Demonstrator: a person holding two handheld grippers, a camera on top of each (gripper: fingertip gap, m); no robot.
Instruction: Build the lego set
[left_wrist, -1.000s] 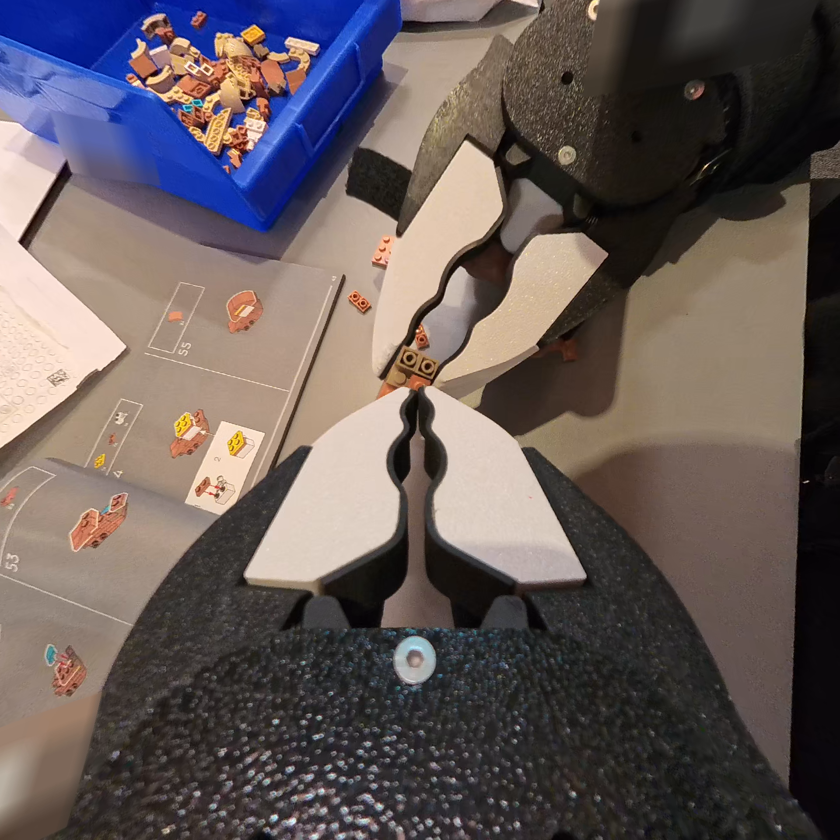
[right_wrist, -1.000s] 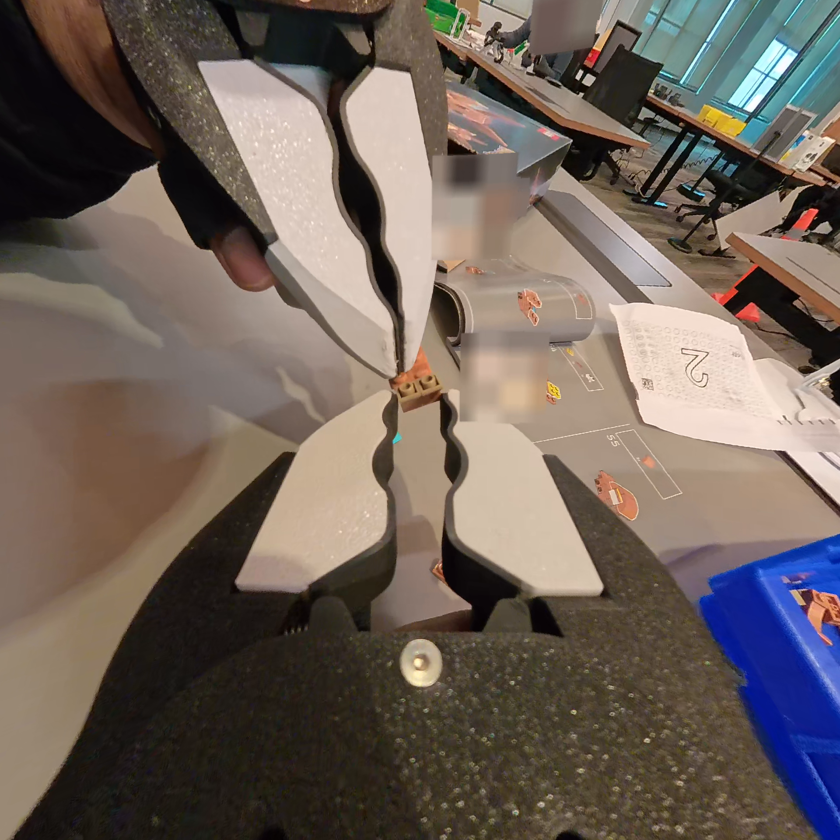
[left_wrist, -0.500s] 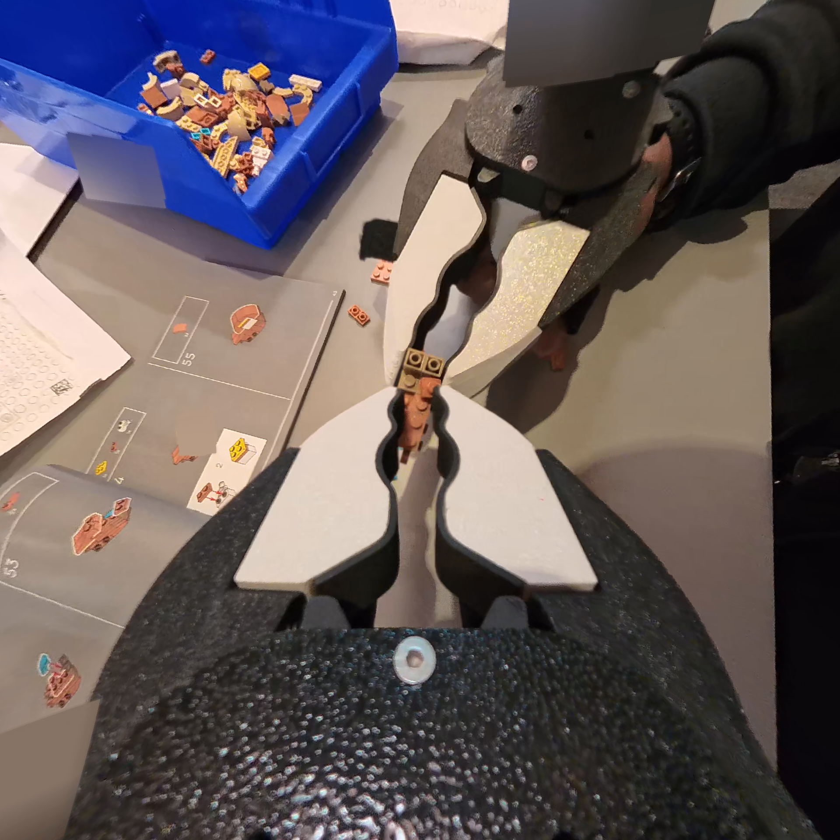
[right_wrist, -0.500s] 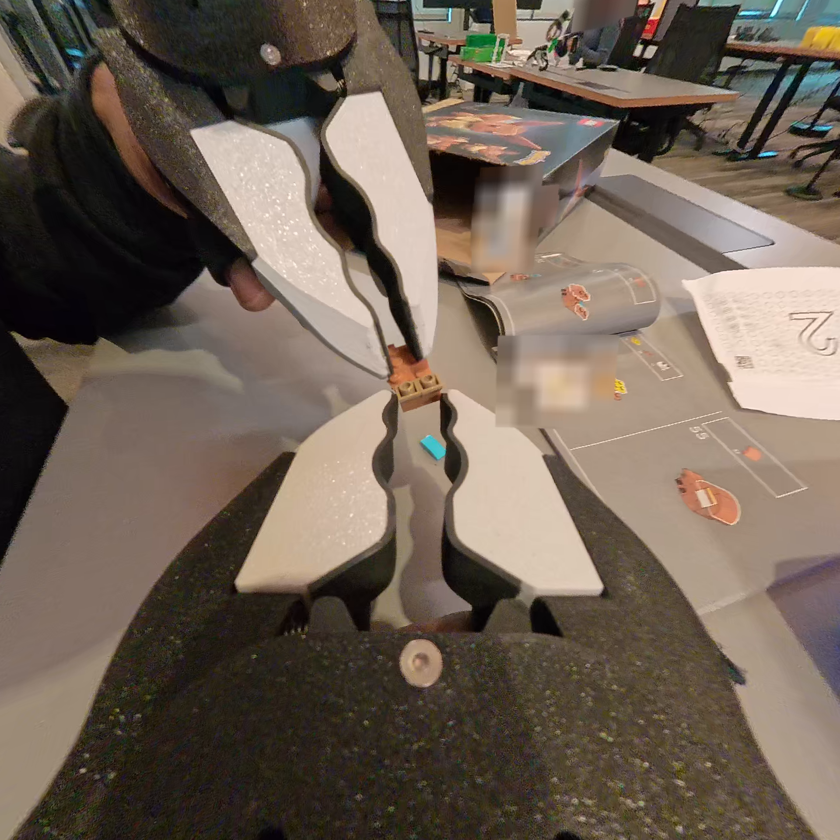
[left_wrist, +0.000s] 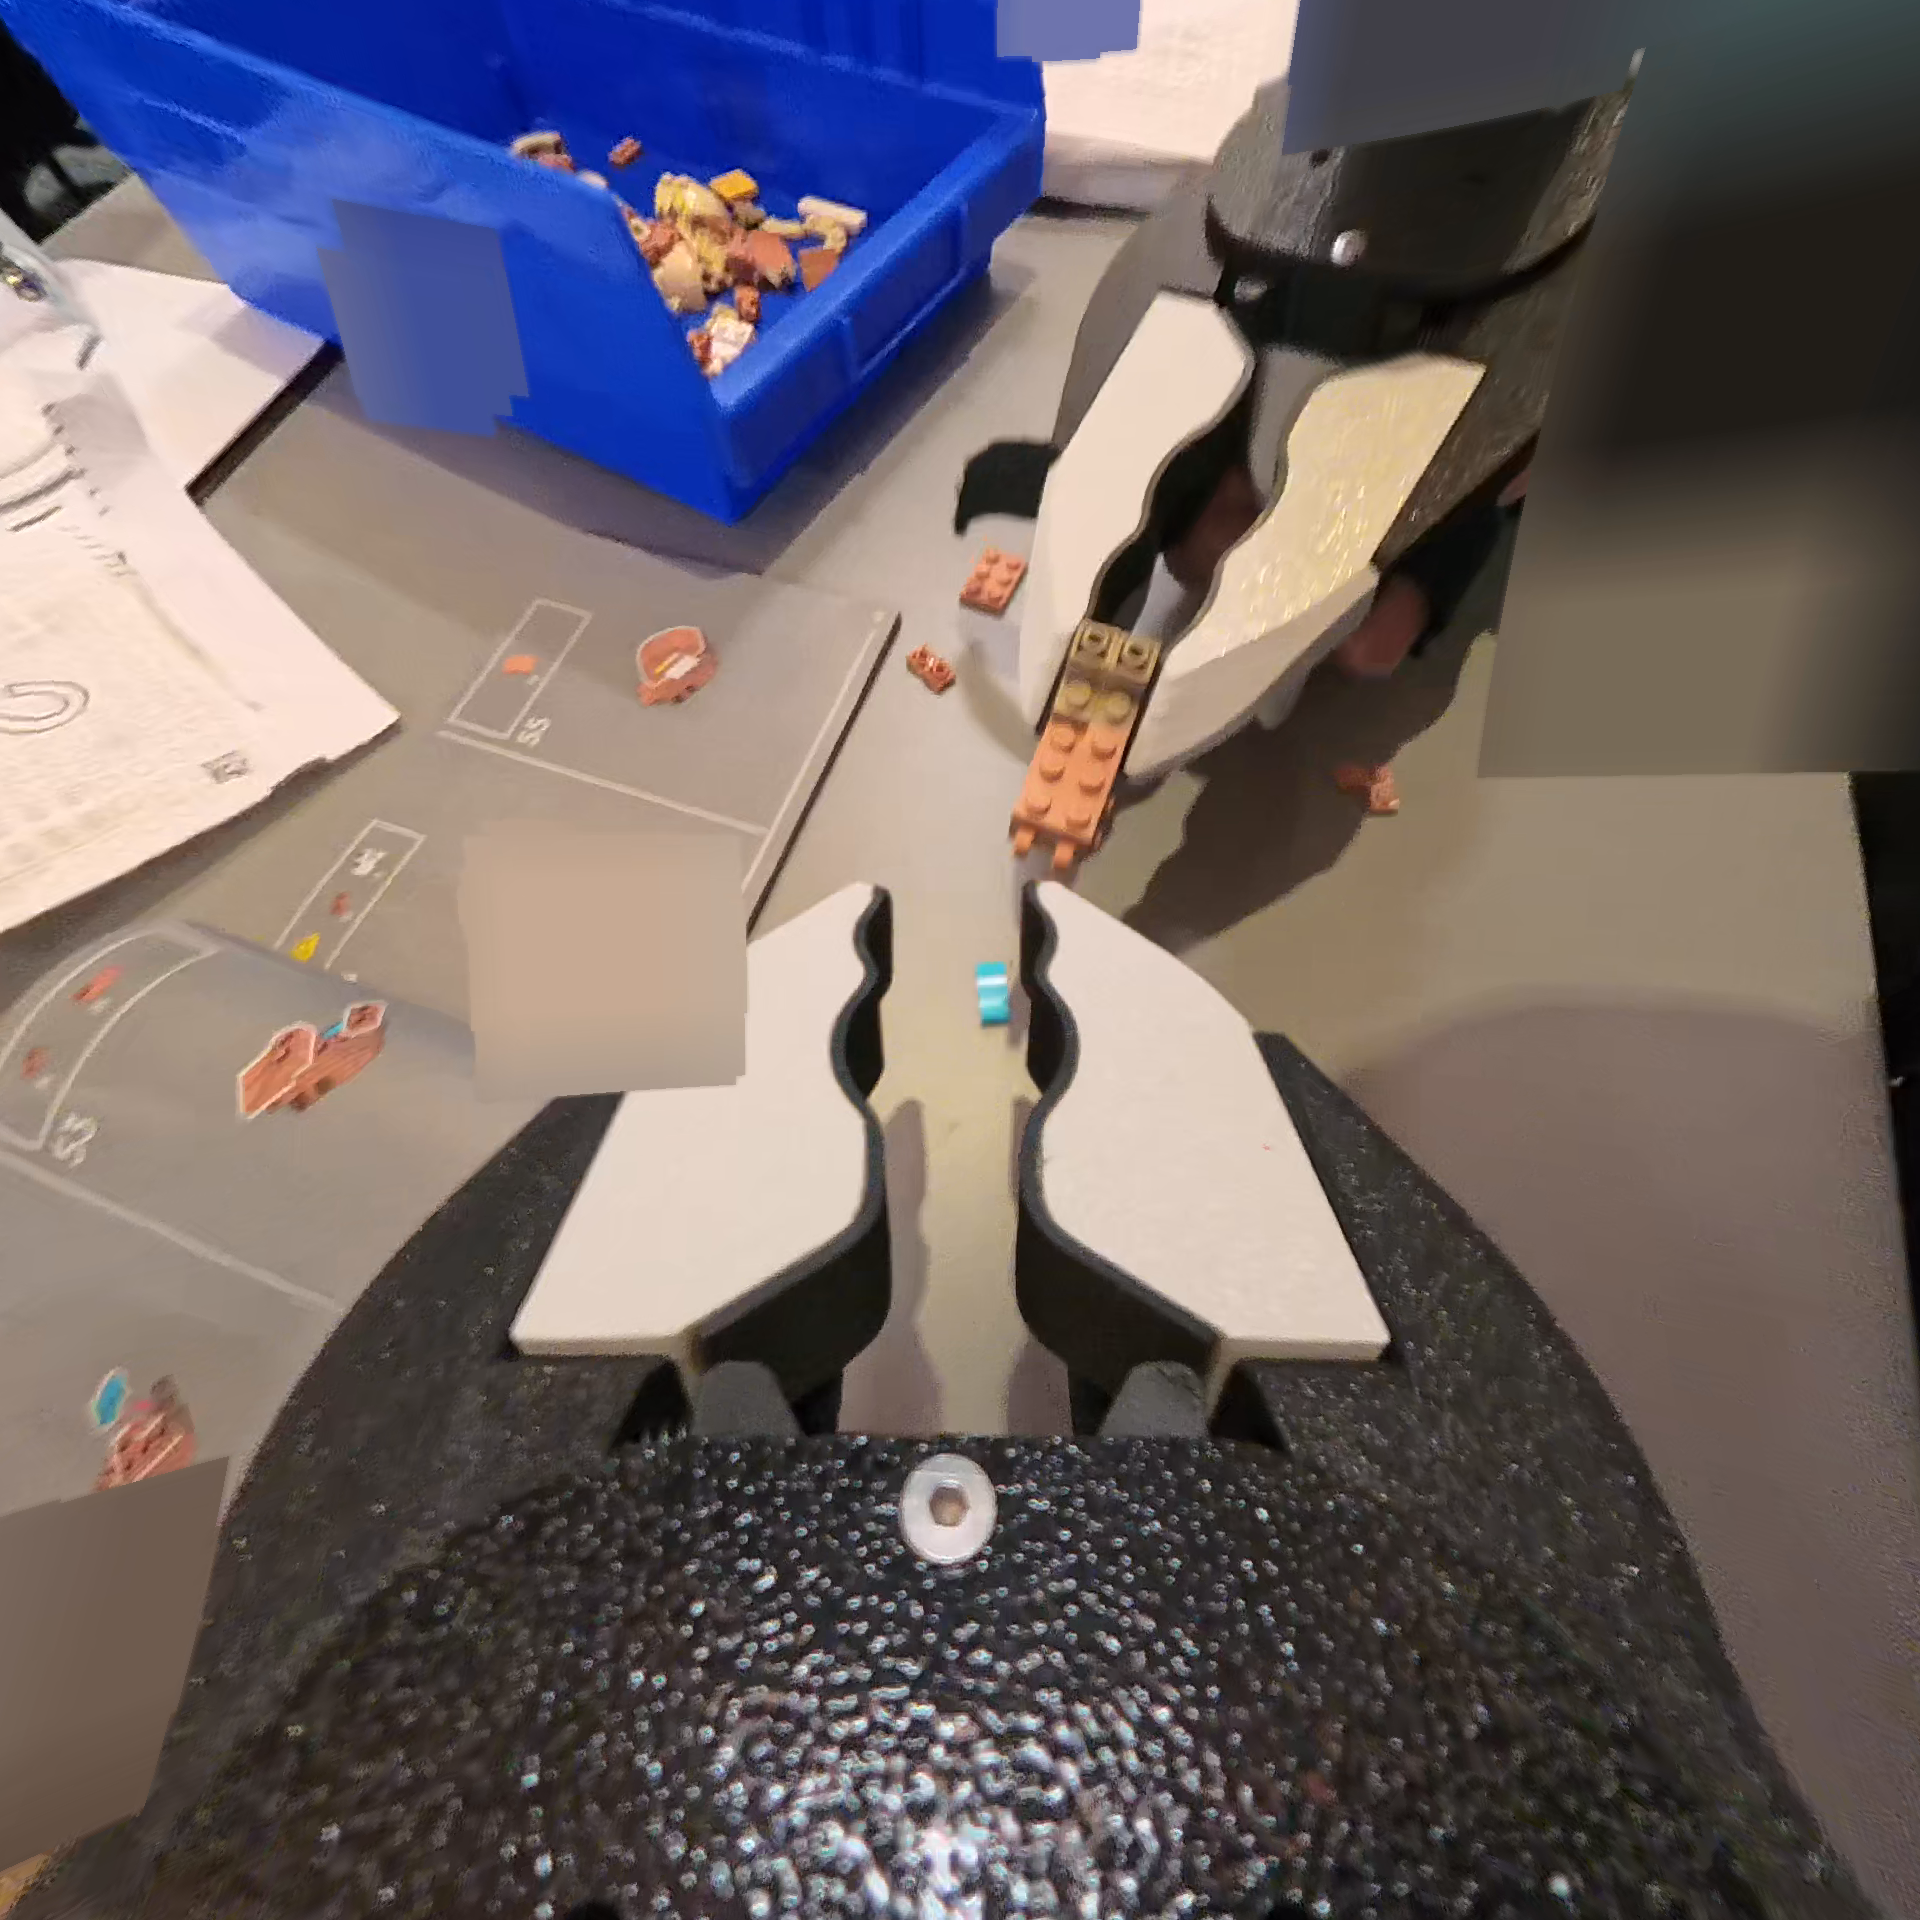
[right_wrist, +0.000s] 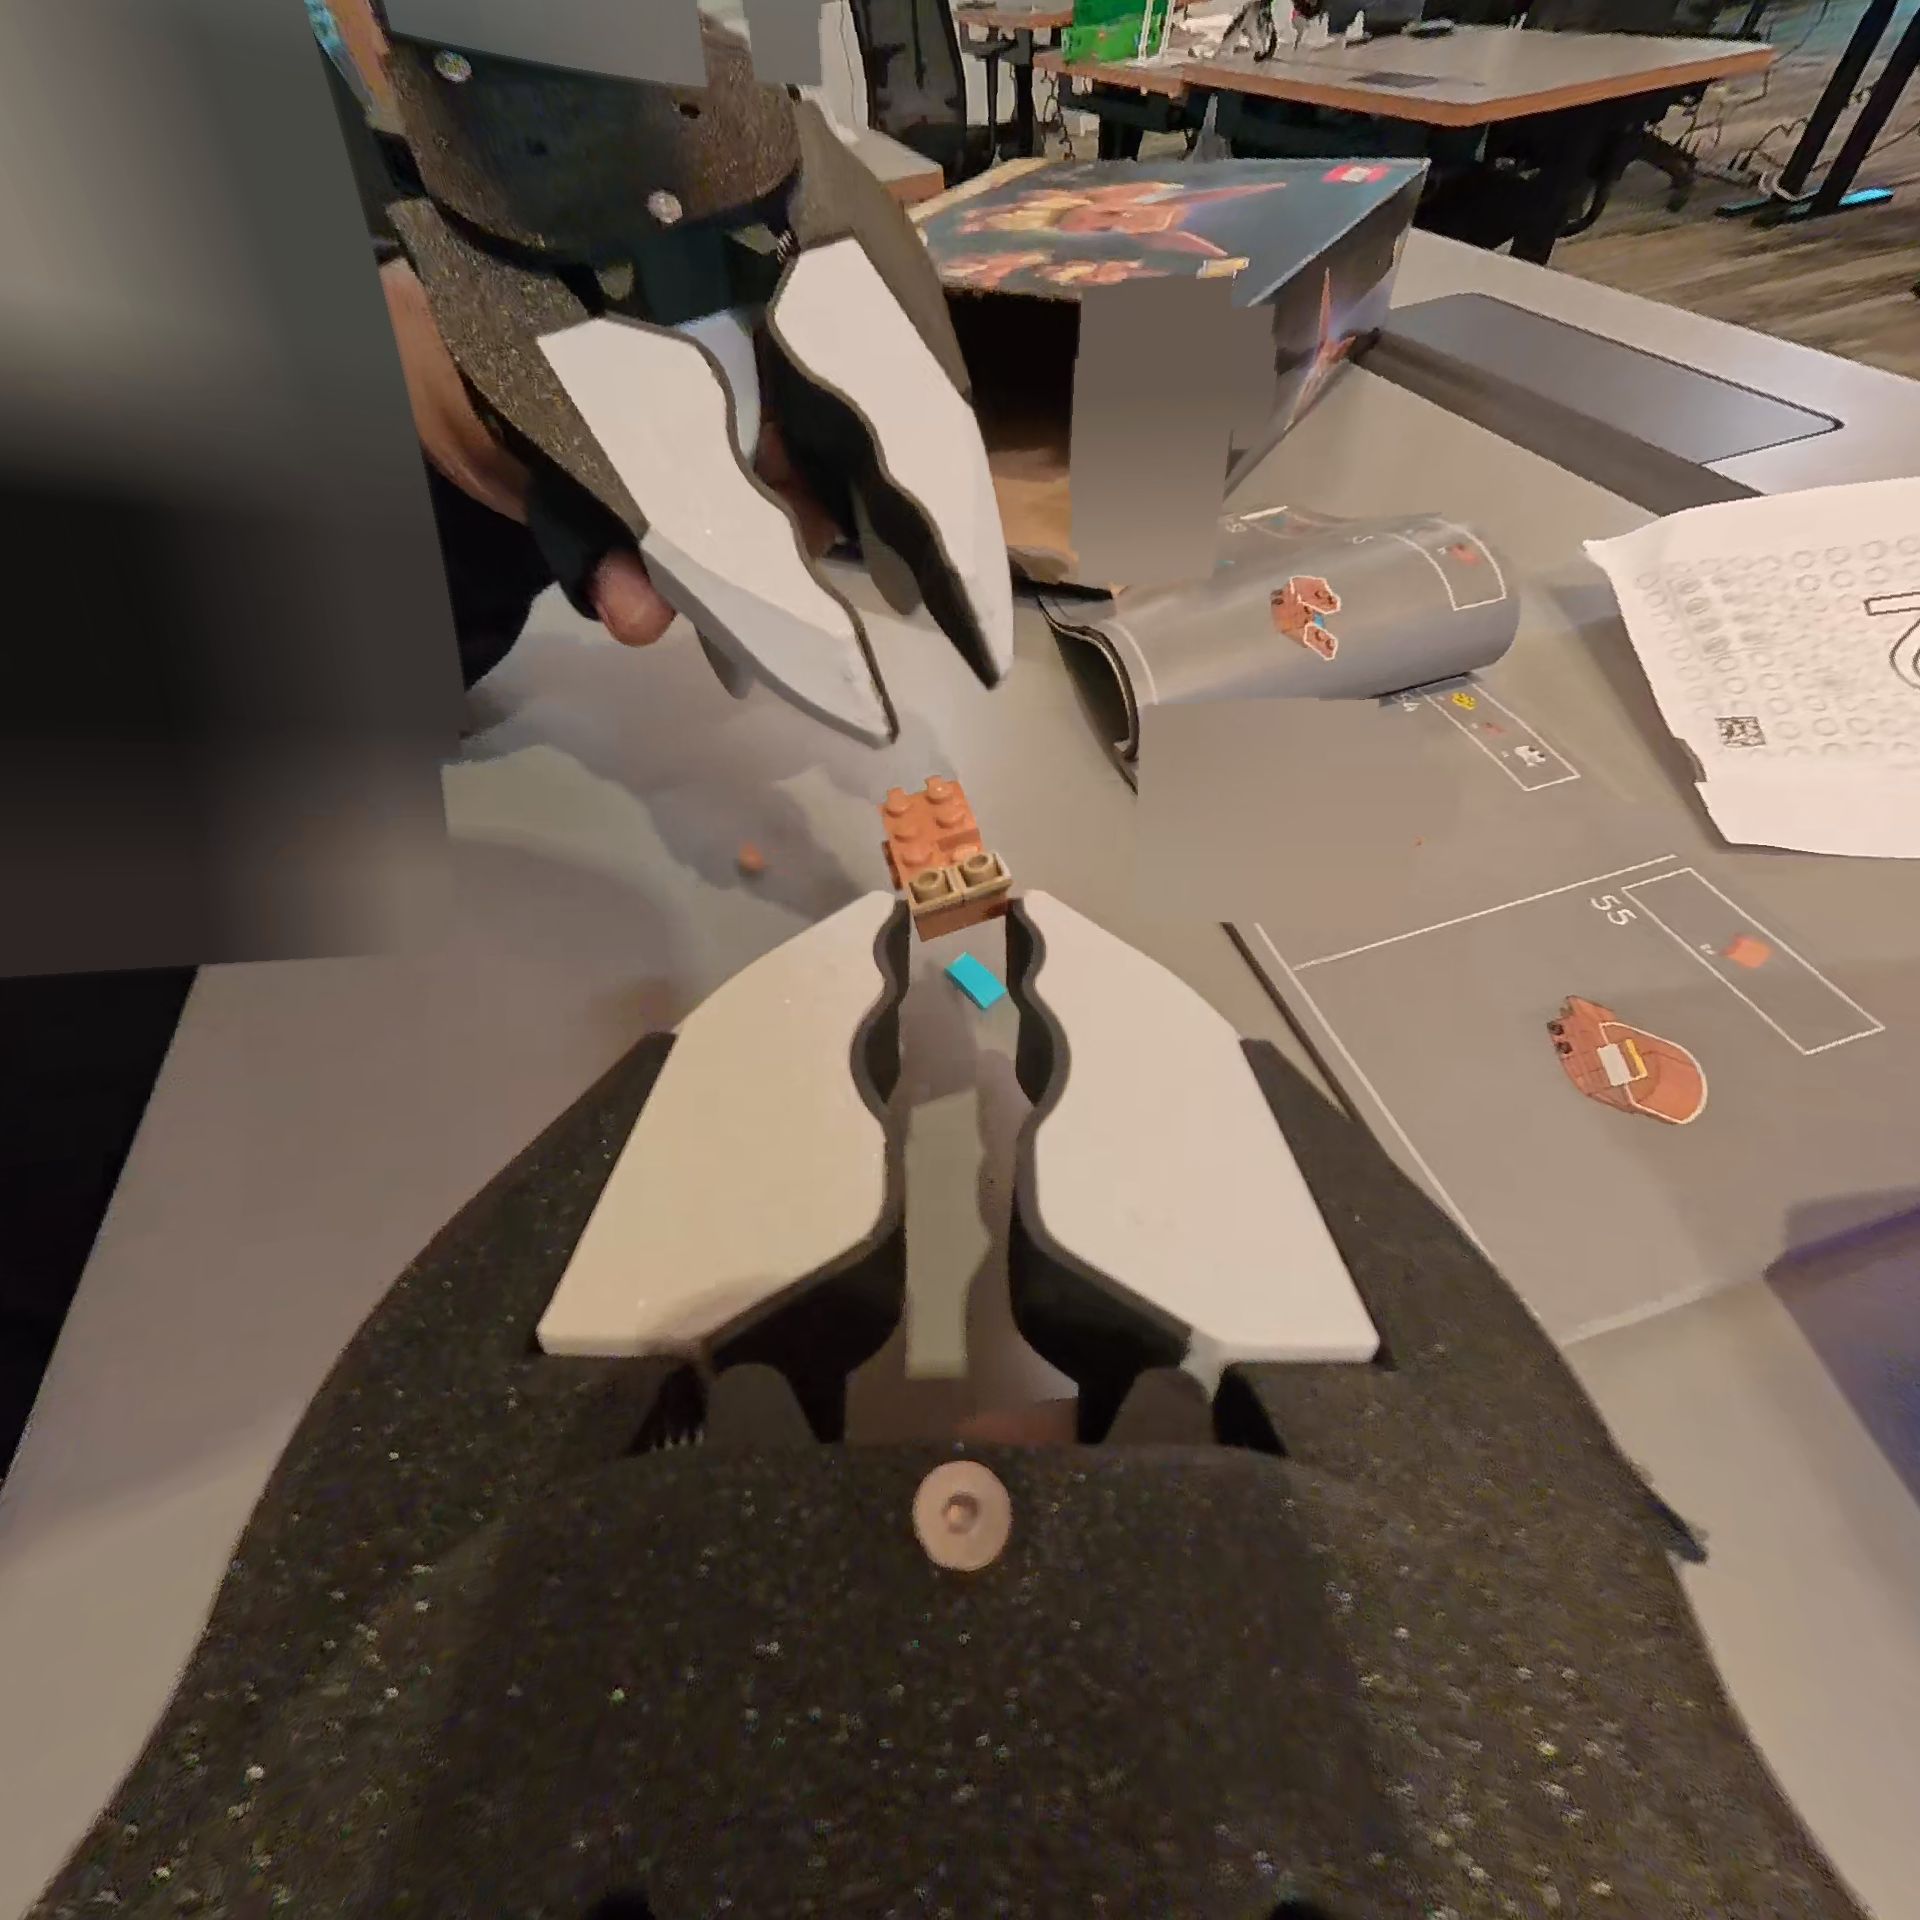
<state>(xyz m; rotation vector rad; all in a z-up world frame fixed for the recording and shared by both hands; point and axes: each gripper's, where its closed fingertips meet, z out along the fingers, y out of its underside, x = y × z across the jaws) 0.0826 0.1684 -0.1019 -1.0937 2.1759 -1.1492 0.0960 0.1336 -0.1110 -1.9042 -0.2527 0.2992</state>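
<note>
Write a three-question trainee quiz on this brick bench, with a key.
1. True or false: the left gripper grips the brick piece.
2. Which colour is the small tile lying on the table? A red, B turquoise, C yellow.
3. Fill in: the loose bricks sit in a blue ____.

Key:
1. False; its jaws stand open and bare, and the right gripper pinches the piece.
2. B.
3. bin.
</note>
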